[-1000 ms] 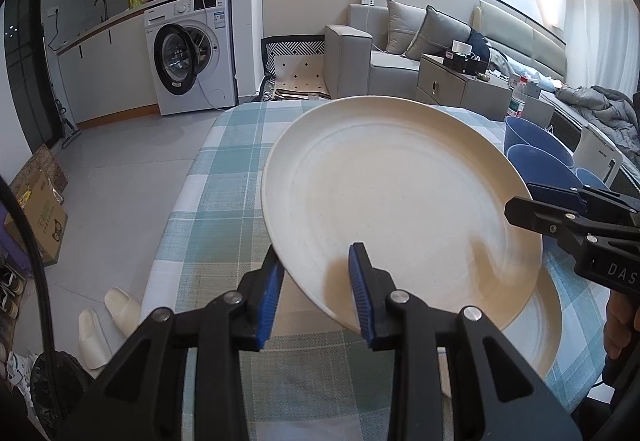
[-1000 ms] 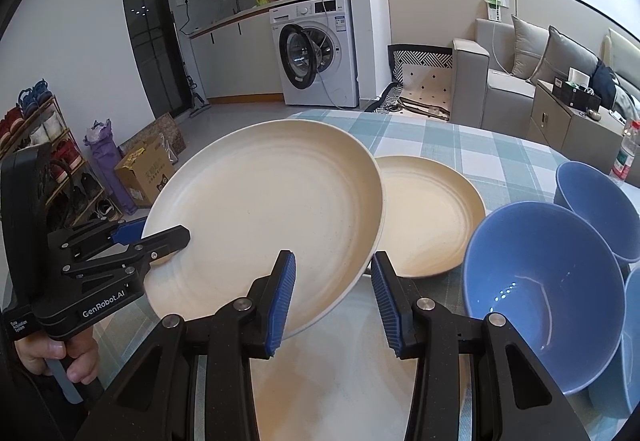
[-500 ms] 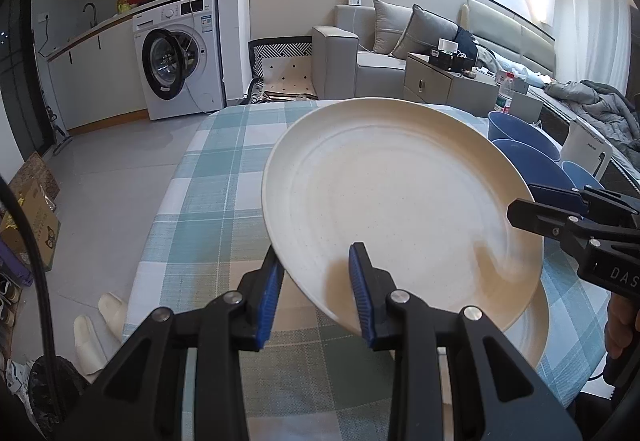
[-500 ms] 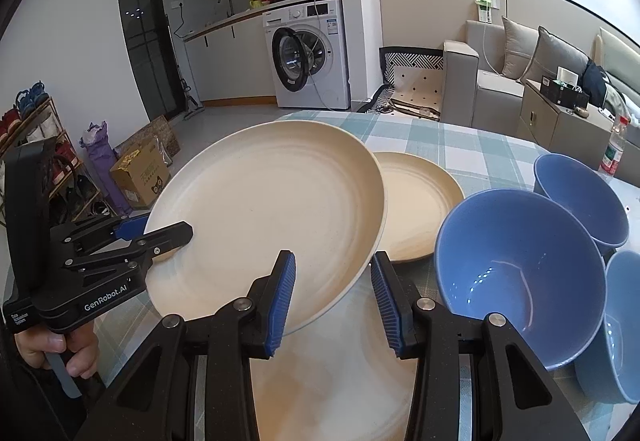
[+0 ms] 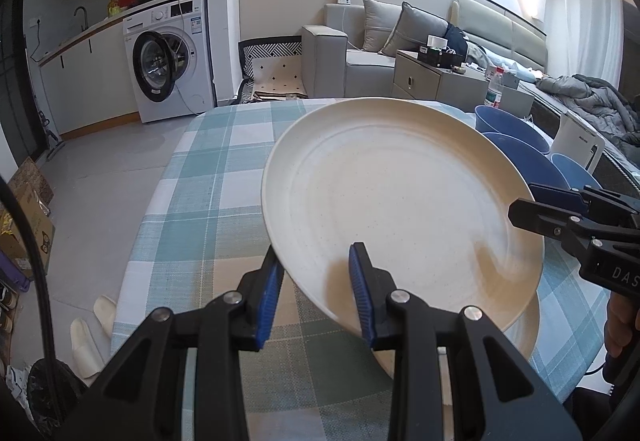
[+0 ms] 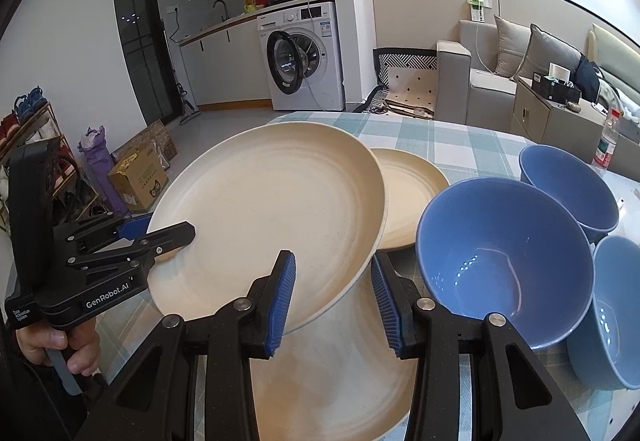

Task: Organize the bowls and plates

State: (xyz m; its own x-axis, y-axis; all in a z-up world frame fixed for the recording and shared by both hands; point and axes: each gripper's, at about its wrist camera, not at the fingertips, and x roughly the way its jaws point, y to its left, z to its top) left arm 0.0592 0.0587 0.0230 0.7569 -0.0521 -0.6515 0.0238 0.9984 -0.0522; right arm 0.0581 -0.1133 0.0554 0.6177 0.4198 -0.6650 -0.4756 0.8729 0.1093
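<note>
Both grippers hold a large cream plate (image 5: 400, 209) (image 6: 272, 217) tilted above the checked tablecloth. My left gripper (image 5: 316, 269) (image 6: 160, 229) is shut on its rim on one side. My right gripper (image 6: 332, 281) (image 5: 532, 201) is shut on the opposite rim. Under the held plate lies a second large cream plate (image 6: 340, 369) (image 5: 520, 329). A smaller cream plate (image 6: 408, 189) rests further back. To the right stand three blue bowls (image 6: 504, 257) (image 6: 568, 185) (image 6: 616, 305), the nearest one close to my right fingers.
A plastic bottle (image 6: 606, 145) stands by the table's far right edge and a white kettle (image 5: 576, 145) behind the bowls. The table's left edge (image 5: 160, 201) drops to the floor, where slippers (image 5: 86, 341) lie. A sofa and a washing machine stand beyond the table.
The held plate has drifted slightly across the table with both grippers. In the right wrist view the bowls and the small plate now sit further left. Both grips are unchanged.
</note>
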